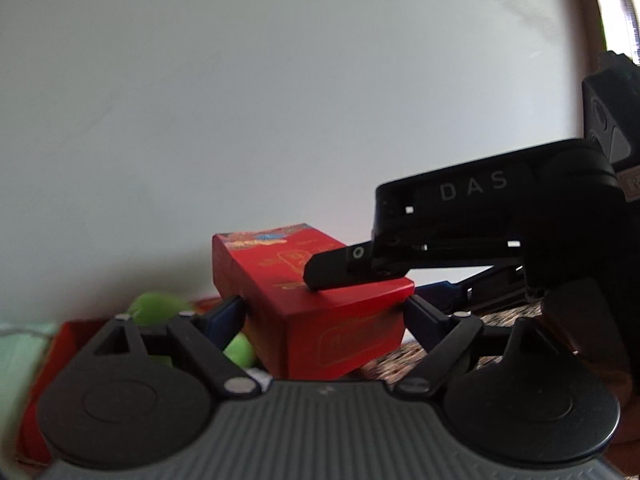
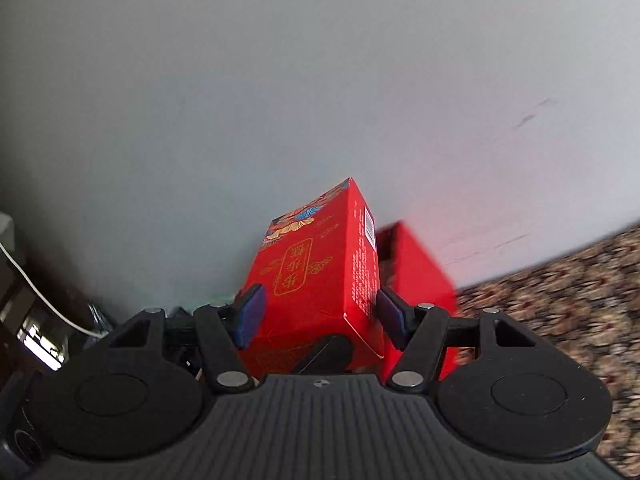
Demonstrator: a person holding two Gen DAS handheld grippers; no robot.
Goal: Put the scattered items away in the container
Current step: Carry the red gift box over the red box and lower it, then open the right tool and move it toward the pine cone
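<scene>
So the wall (image 1: pixel 280 80) fills most of both views, plain grey-white, with a patterned counter (image 2: pixel 560 280) running along its foot on the right side. Down low on the left of the left wrist view there's a red container (image 1: pixel 60 344) with something green (image 1: pixel 160 308) sitting in it, edges too blurry to say much more.

The thing that matters is the red box (image 1: pixel 312 300). It's held up off the counter, and both sets of tongs are on it at once. The left tongs (image 1: pixel 324 312) are clamped across its near end, blue pads pressed on either side. The right tongs (image 2: pixel 318 316) grip it the same way from their own angle, and one of their fingers (image 1: pixel 336 270) lies over the top face in the left view.

Its long axis runs away from both cameras toward the wall, tilted up a bit. A second red box (image 2: pixel 416 276) sits just behind it on the right.

My guess: the container is off to the left, so the left hand is nearer and the right should let go first.
</scene>
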